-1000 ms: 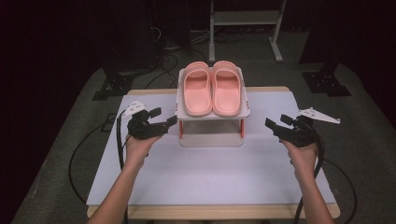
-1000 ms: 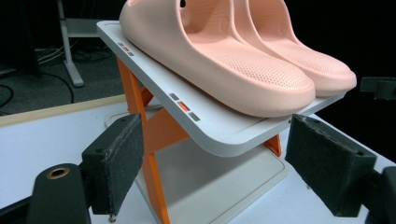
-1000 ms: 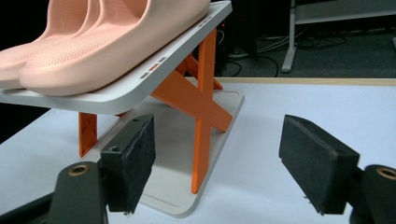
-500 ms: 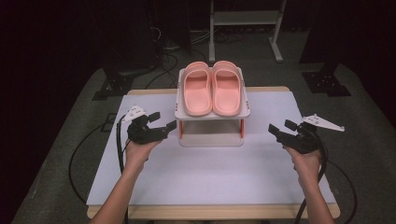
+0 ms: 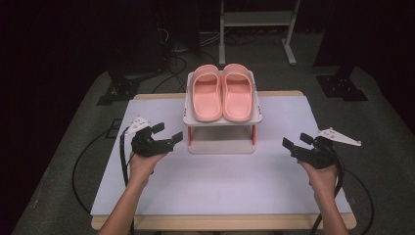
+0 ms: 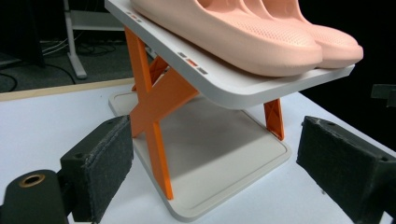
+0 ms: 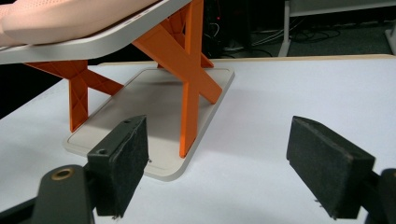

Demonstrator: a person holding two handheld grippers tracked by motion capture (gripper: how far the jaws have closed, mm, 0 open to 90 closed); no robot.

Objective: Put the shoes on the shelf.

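My gripper views show orange cross-legs (image 6: 152, 109) under the slipper rack (image 5: 222, 119); left gripper (image 5: 169, 138) and right gripper (image 5: 296, 143) have just been opening, nothing between them.

black hand-held gripper (image 5: 165, 136), grey plates, trailing cables

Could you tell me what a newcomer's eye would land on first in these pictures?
First, the pair of pink slippers lying side by side on the top shelf of a small white rack with orange cross legs, at the far middle of the white table. Next, the two black grippers flanking the rack: the left gripper close beside its left edge, the right gripper farther off to the right, both with jaws open and nothing between them.
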